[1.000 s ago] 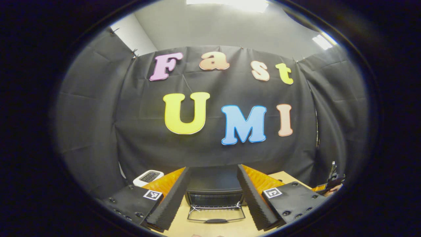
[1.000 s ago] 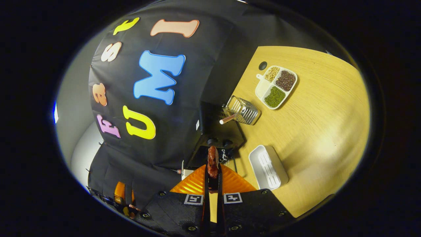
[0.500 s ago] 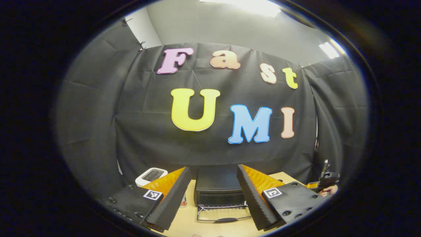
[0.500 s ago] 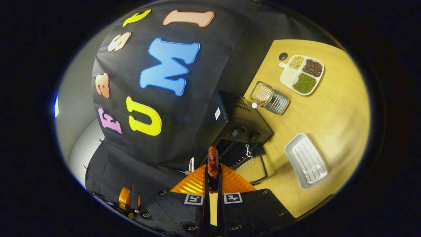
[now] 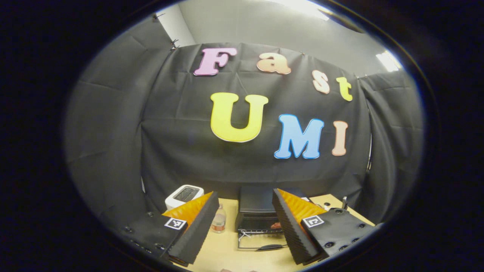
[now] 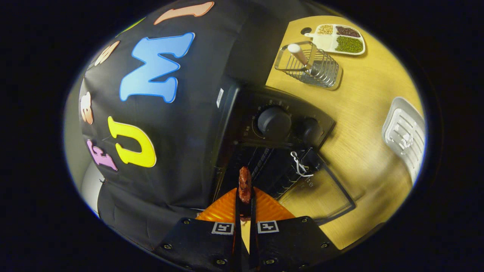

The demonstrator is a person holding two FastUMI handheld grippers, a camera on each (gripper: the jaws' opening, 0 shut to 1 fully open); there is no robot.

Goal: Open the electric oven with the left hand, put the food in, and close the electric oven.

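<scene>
In the left gripper view, our left gripper (image 5: 245,226) hangs at the bottom of the frame with its fingers spread wide, holding nothing. Between them, low centre, stands the electric oven (image 5: 257,211) on the wooden table (image 5: 227,257), its door (image 5: 261,244) folded down; a white toaster (image 5: 184,195) sits to its left.

In the right gripper view, our right gripper (image 6: 245,196) pinches the food (image 6: 245,184), a reddish-brown piece, at lower centre, in front of the oven's open mouth. A wire basket (image 6: 314,66) stands at upper right.

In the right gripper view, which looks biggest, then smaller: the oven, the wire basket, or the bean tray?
1. Oven, by far the largest.
2. Wire basket.
3. Bean tray, slightly smaller, but it lies farther from the camera, so that order is unsure.
</scene>
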